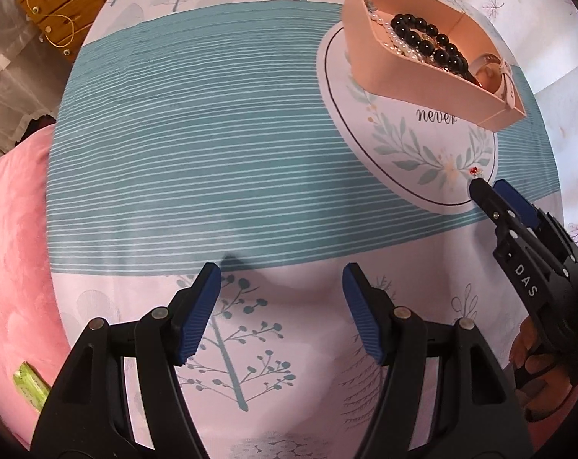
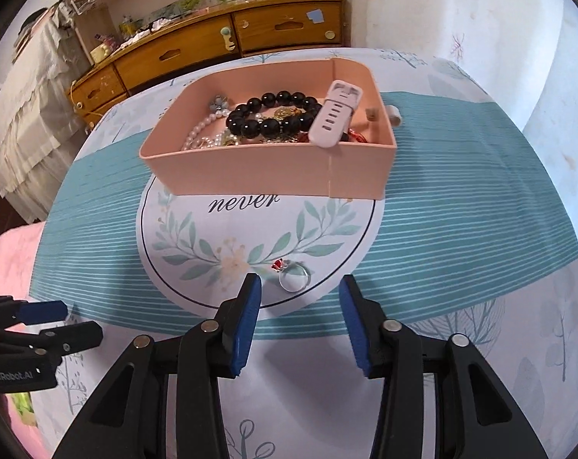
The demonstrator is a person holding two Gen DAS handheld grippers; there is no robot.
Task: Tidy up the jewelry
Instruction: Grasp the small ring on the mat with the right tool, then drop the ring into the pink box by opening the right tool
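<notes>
Ribbed blue pads of the right gripper (image 2: 299,287), jaws parted and empty, flank a thin silver ring (image 2: 294,278) with a red stone. Beyond: pink rectangular box (image 2: 273,172) of glossy black beads (image 2: 267,114). Left gripper (image 1: 281,273) gapes empty over patterned cloth (image 1: 197,160).

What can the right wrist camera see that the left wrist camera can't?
Only the right wrist view shows the whole silver ring lying on the round printed circle, just ahead of the open right gripper, plus the cluttered shelves above the dresser.

Only the left wrist view shows the open left gripper from above, hanging over bare bedsheet.

Both show the pink box, the black bead bracelet, the pearls and the pale watch strap.
</notes>
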